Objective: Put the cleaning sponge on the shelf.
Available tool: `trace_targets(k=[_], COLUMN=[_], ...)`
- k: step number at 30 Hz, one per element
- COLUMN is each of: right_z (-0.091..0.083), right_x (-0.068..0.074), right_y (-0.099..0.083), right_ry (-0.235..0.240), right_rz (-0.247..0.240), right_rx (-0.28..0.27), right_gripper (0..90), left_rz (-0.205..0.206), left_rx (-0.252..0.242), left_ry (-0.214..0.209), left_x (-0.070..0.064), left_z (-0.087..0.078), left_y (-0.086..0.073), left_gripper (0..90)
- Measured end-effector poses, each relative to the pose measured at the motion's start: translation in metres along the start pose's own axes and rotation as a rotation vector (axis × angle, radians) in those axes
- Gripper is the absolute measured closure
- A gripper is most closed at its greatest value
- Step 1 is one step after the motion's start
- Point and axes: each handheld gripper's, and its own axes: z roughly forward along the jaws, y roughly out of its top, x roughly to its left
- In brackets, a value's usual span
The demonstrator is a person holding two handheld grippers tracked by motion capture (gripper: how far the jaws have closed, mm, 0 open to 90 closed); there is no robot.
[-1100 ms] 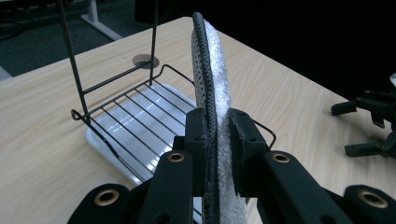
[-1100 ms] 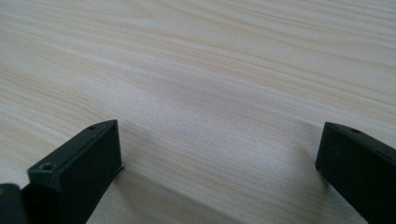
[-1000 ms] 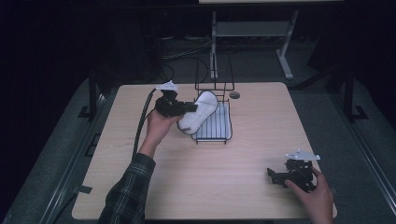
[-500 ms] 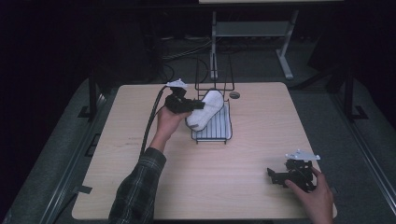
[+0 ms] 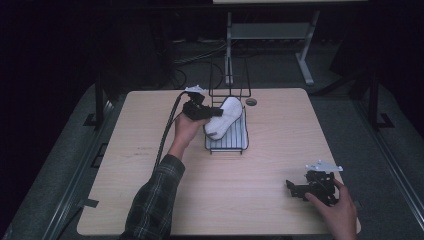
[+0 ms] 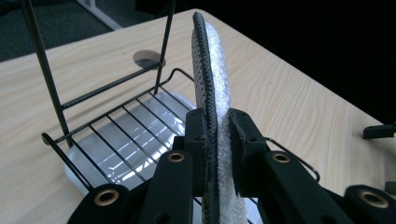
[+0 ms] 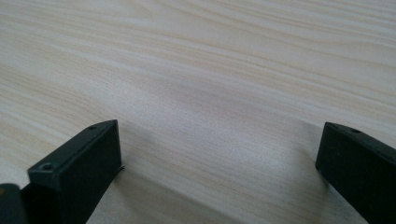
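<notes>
A white, flat, sole-shaped pad (image 5: 226, 117) with a dark stitched edge (image 6: 211, 70) is held on edge over the black wire rack (image 5: 227, 144). My left gripper (image 5: 204, 113) is shut on the pad's near end, its jaws pressing both faces (image 6: 217, 128). Below it the rack's wires (image 6: 116, 135) lie over a white tray. At the table's front right, my right gripper (image 5: 298, 188) rests in a hand. Its jaws stand wide apart (image 7: 219, 154) with only bare wood between them.
The light wooden table (image 5: 280, 145) has a round cable hole (image 5: 251, 102) just behind the rack, which also shows from the left gripper (image 6: 148, 58). The rack's tall upright wire frame (image 5: 229, 80) rises at its far end. Dark floor surrounds the table.
My left gripper has carried the pad a little to the right and farther back over the rack. The right gripper has stayed where it was.
</notes>
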Motion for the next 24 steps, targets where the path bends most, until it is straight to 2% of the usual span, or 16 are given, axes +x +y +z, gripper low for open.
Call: trace_targets(k=[9, 18, 24], right_z=[0.000, 0.000, 0.000], right_x=[0.000, 0.000, 0.000], right_y=[0.000, 0.000, 0.000], right_ry=[0.000, 0.002, 0.003], right_rz=[0.000, 0.001, 0.001], right_rx=[0.000, -0.001, -0.001], right_gripper=[0.0, 0.0, 0.0], left_rz=[0.006, 0.036, 0.025], left_rx=[0.027, 0.052, 0.053], left_ry=[0.022, 0.057, 0.062], left_x=[0.004, 0.001, 0.003], left_z=[0.005, 0.015, 0.017], left_y=[0.002, 0.006, 0.004], left_gripper=[75.6, 71.5, 70.1])
